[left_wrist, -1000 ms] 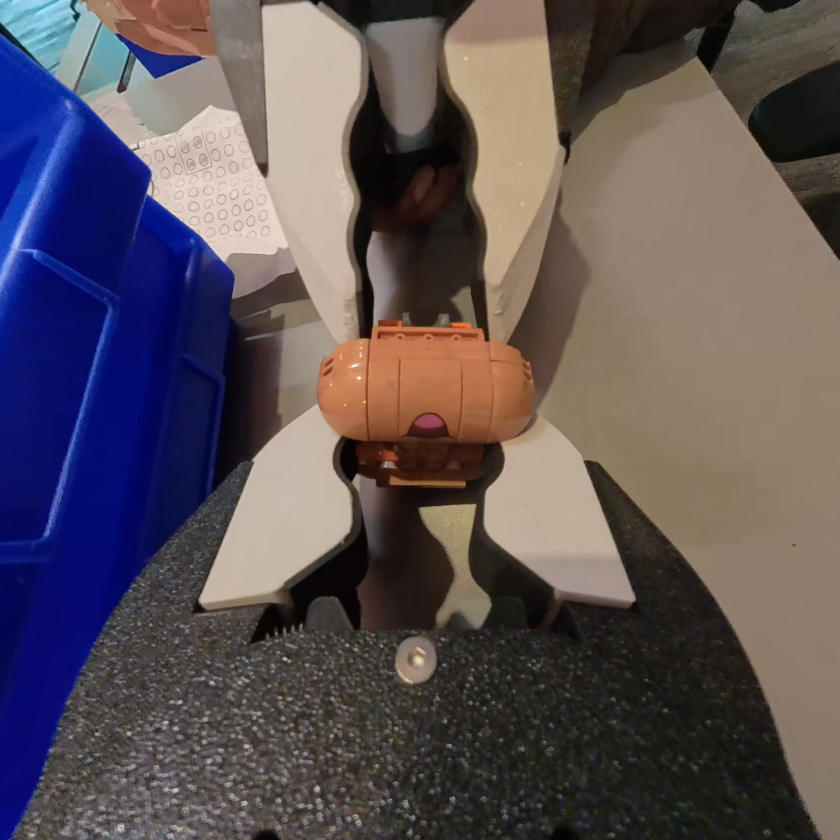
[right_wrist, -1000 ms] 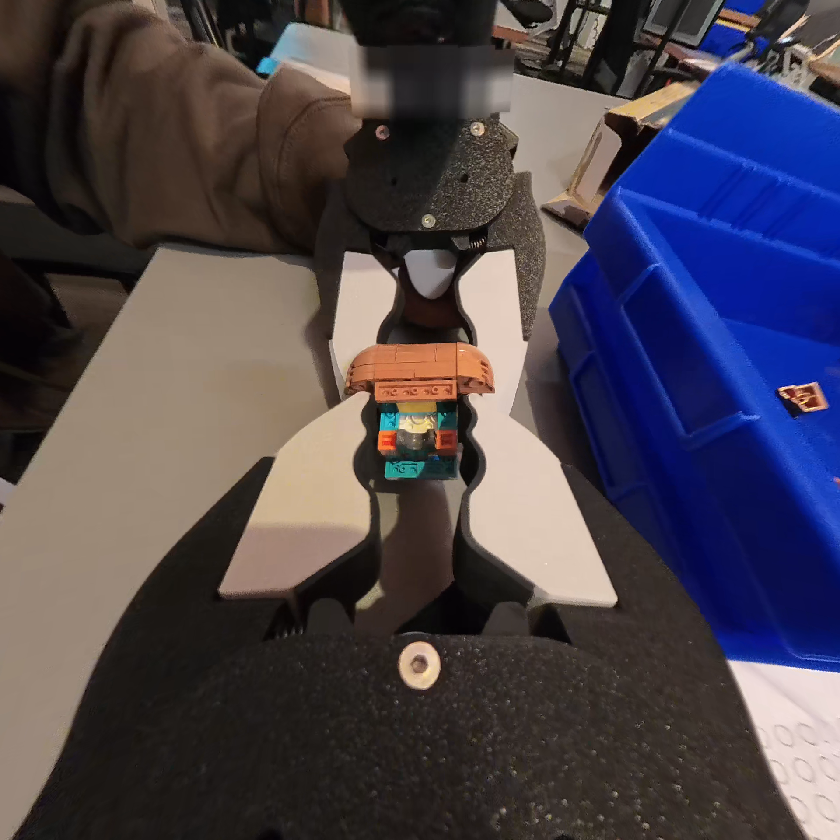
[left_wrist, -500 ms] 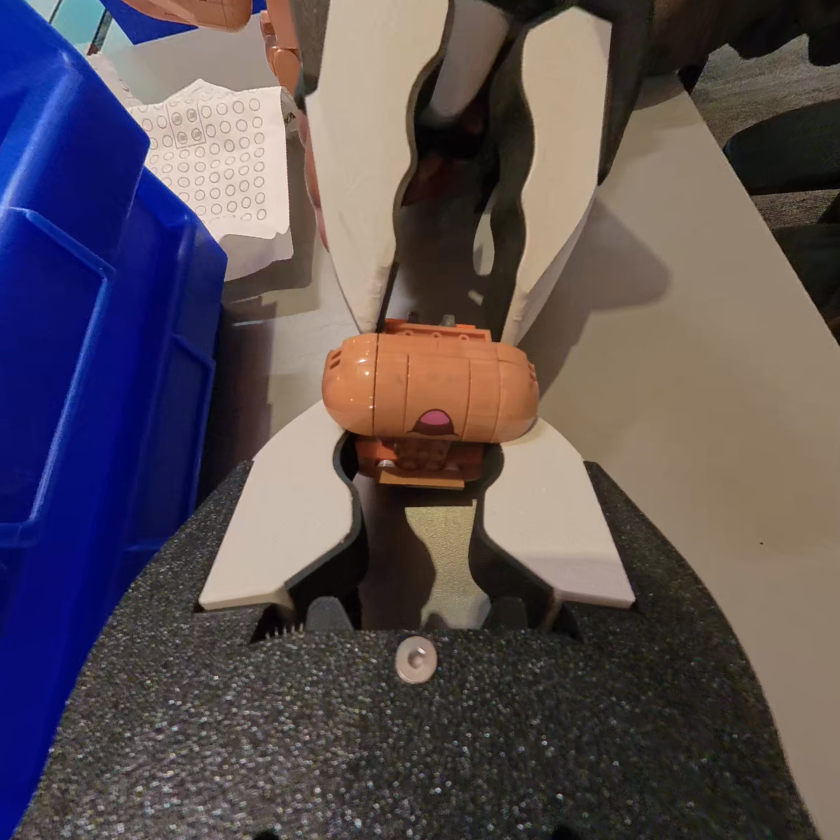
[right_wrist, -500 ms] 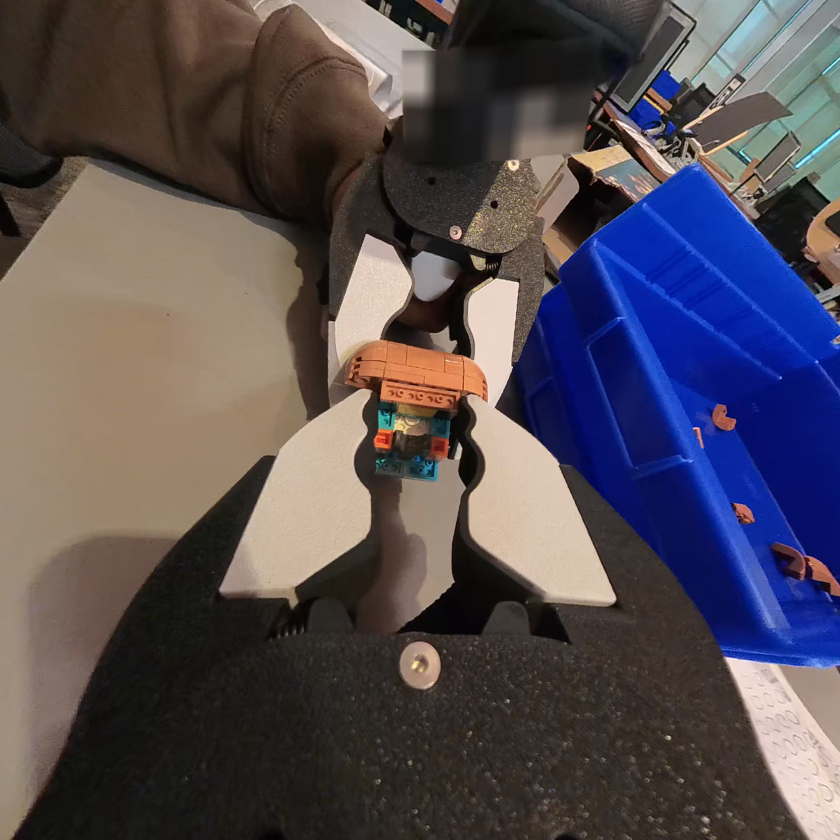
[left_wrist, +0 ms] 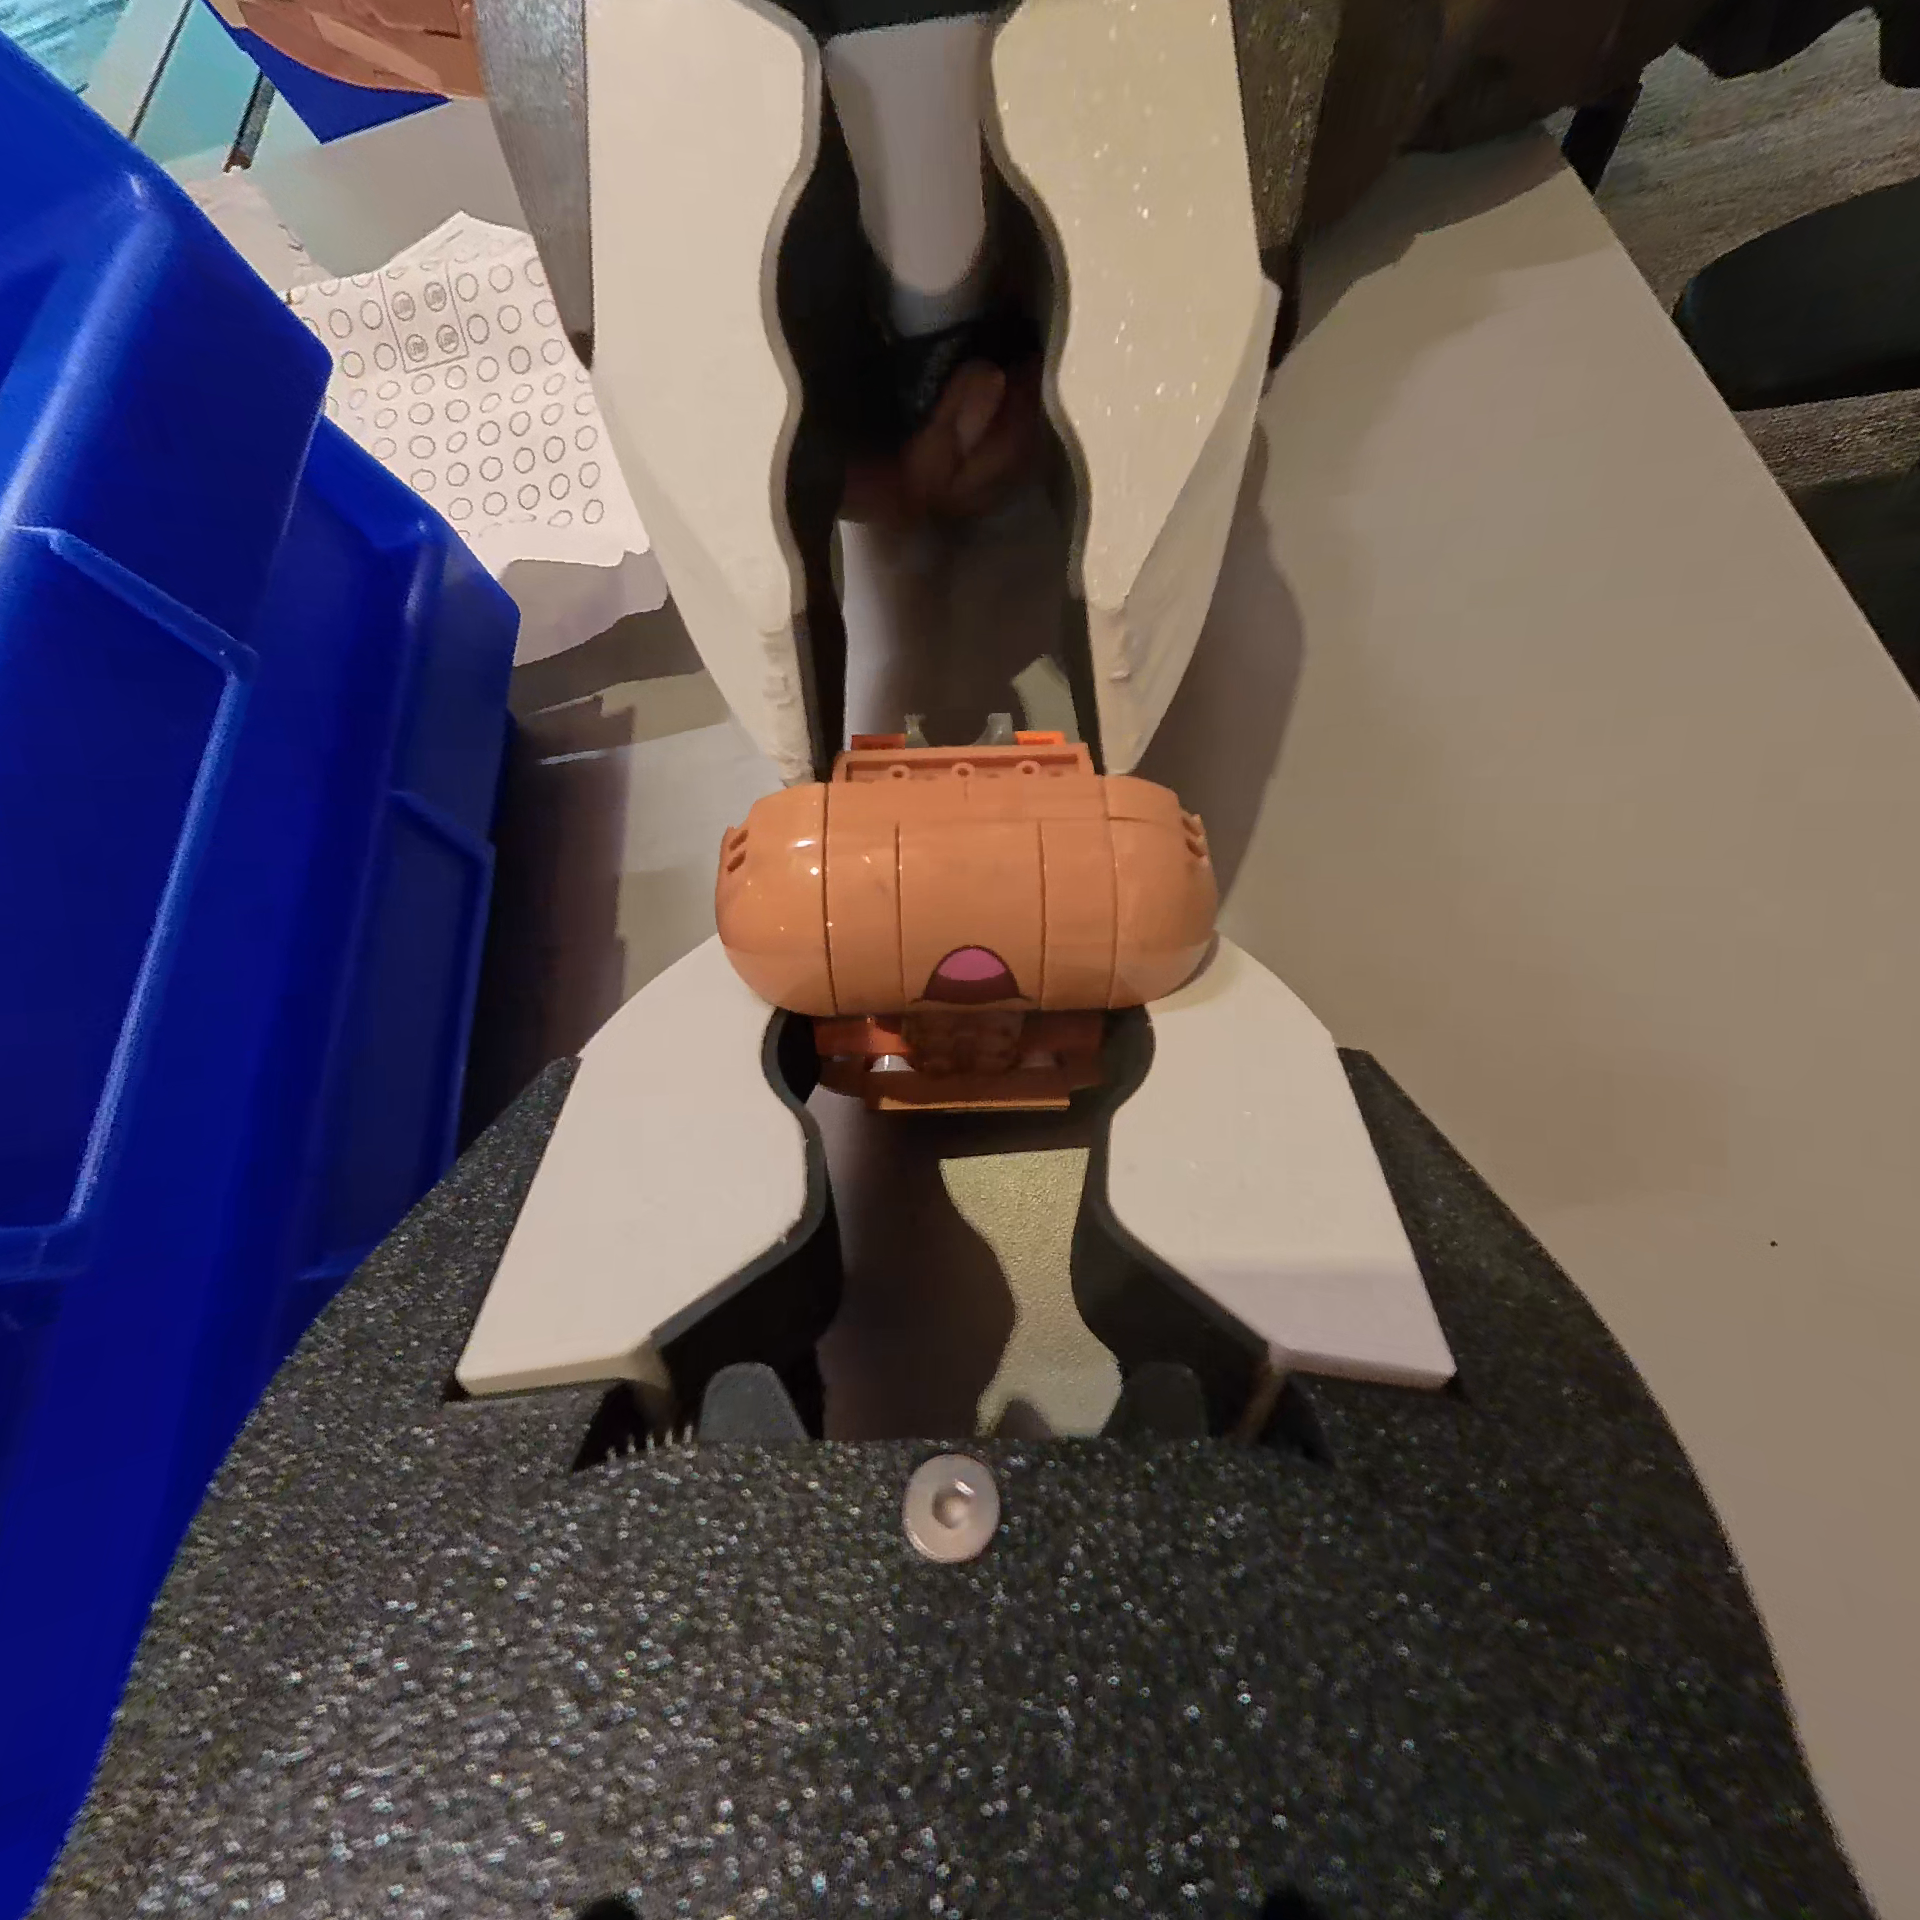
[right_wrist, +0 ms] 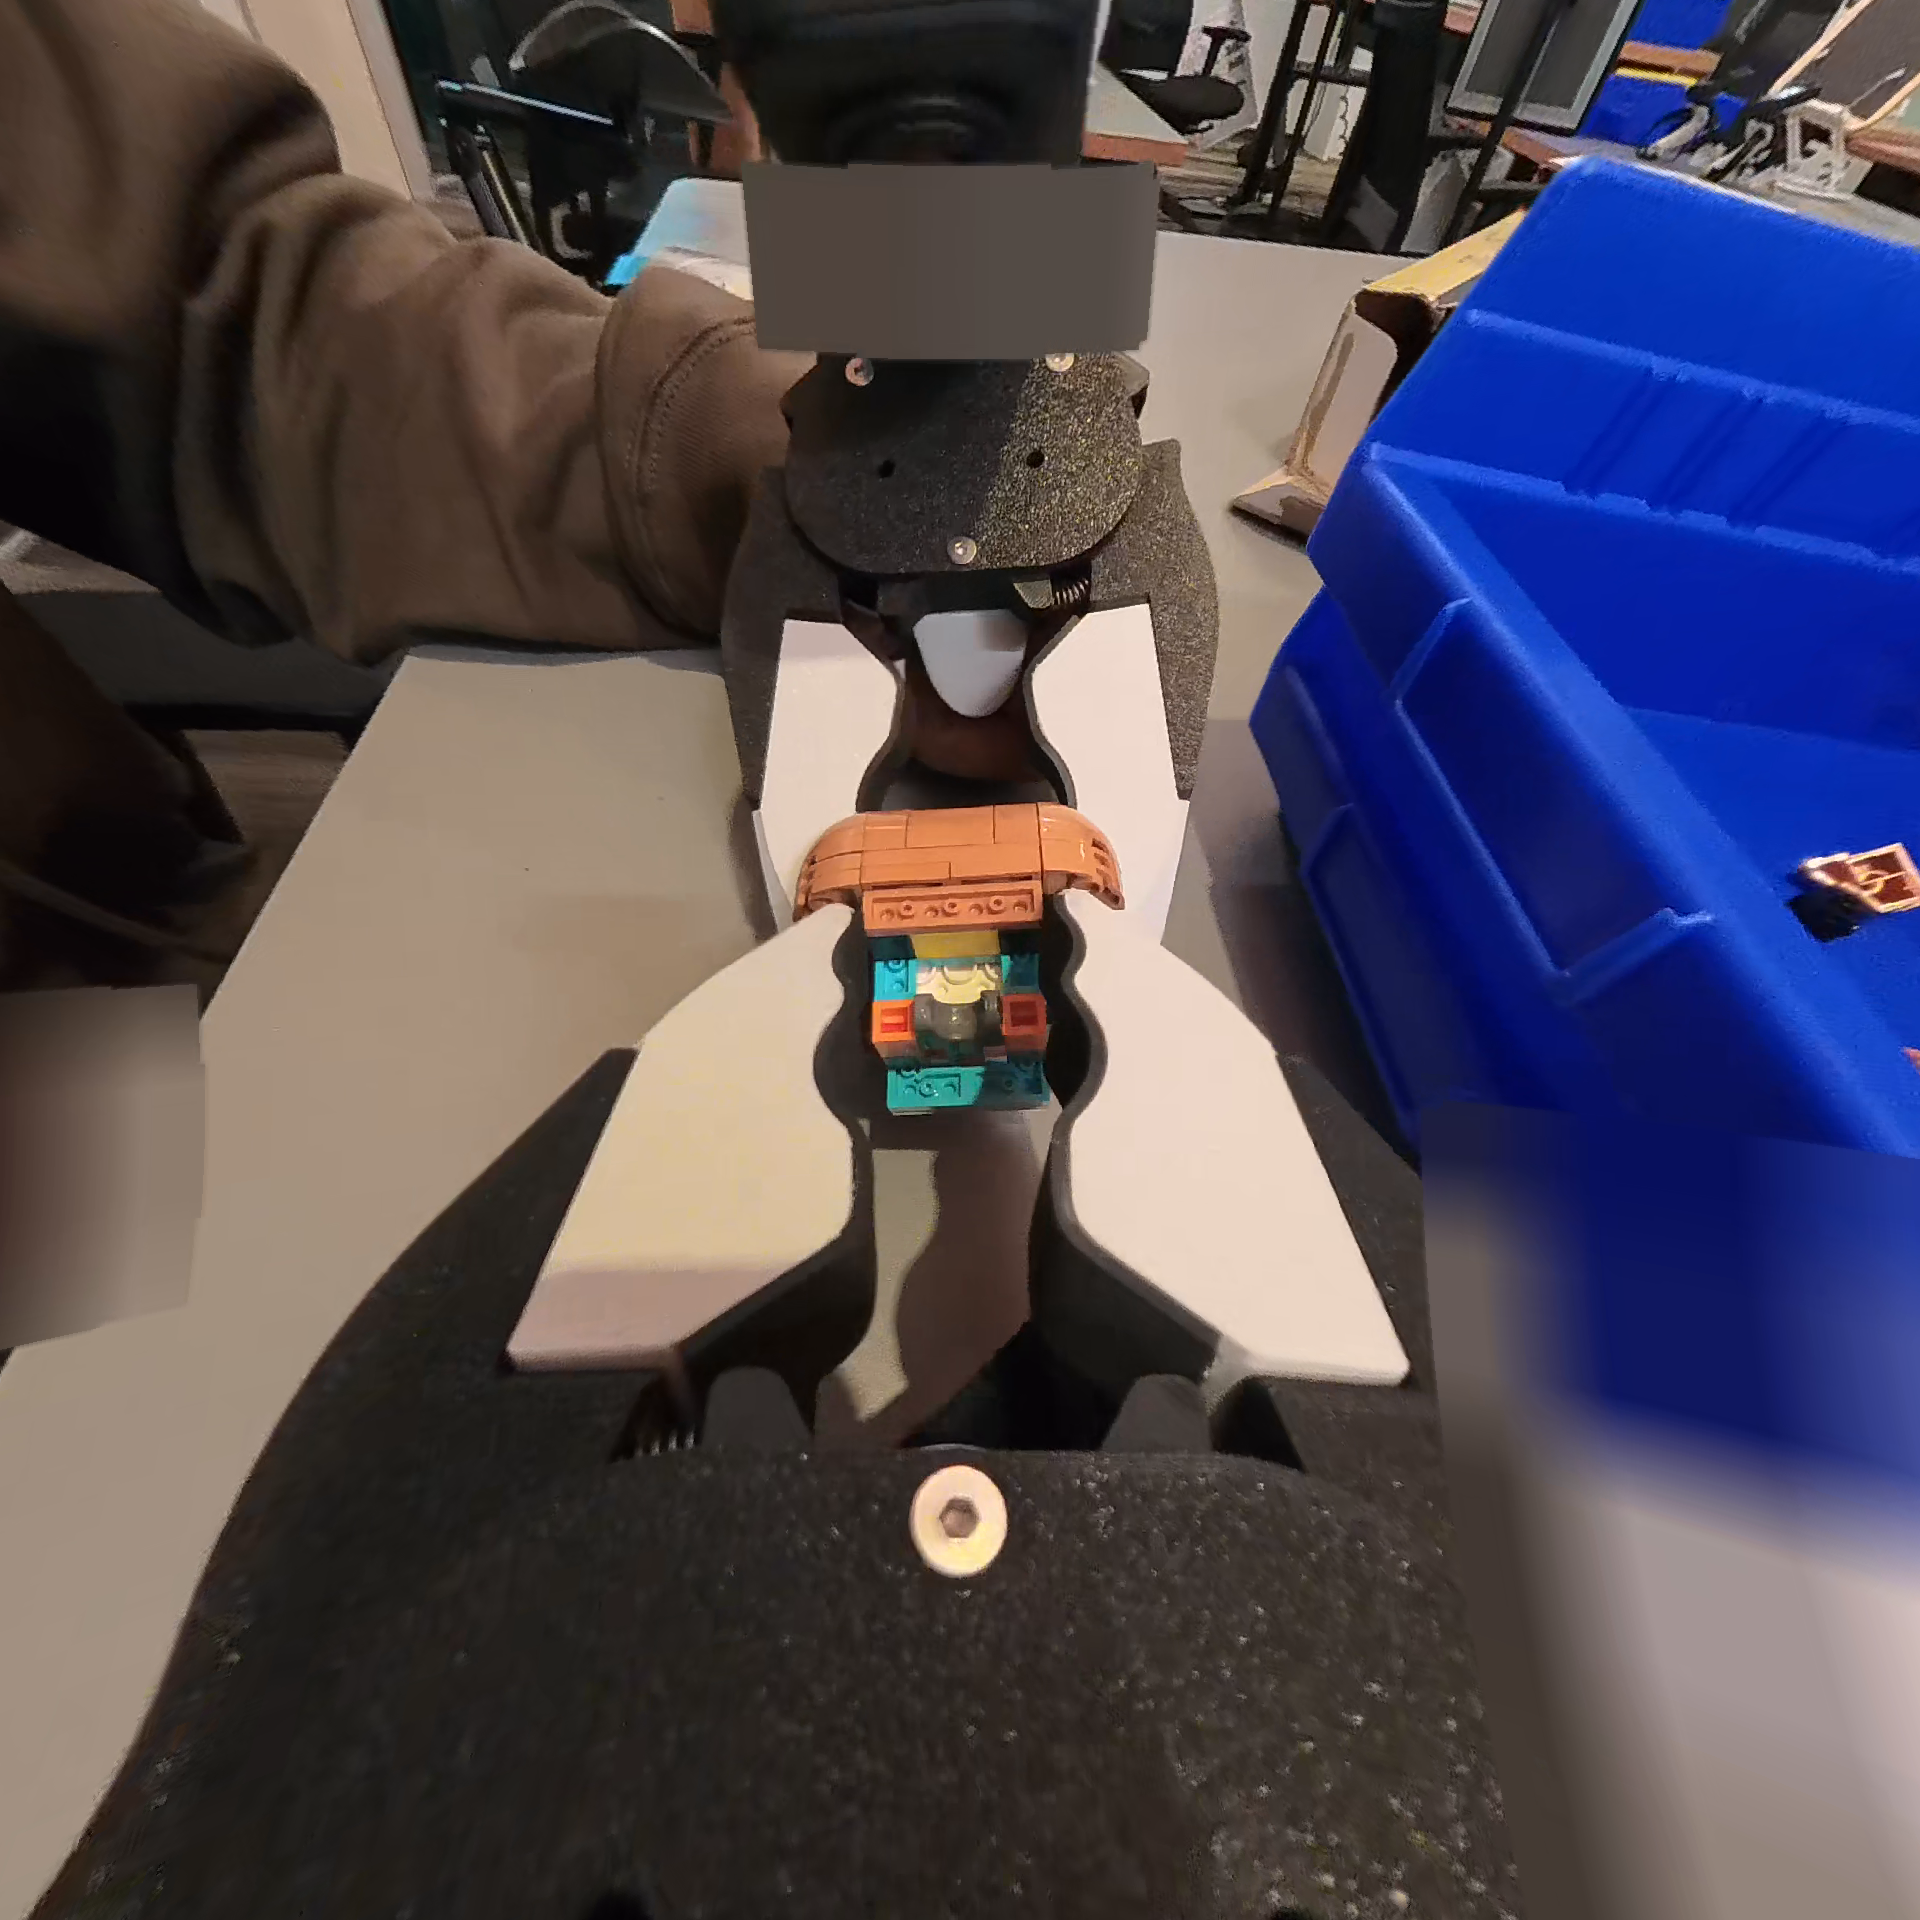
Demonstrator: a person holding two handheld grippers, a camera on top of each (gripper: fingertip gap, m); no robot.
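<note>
— Since a moment ago, our right gripper [right_wrist: 961, 1023] has levelled again, fingers clamped on the brick model [right_wrist: 958, 940].
— Our left gripper [left_wrist: 961, 1023] pinches its tan end; blue bin [left_wrist: 187, 831] close alongside, table [left_wrist: 1558, 831] open opposite, no readable writing.

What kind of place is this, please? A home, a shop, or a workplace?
Probably a workplace, an office or lab. The grey table carries a large blue parts bin with loose brick pieces, and the right wrist view shows office chairs and more desks behind. Both grippers hold a toy-brick build.
</note>
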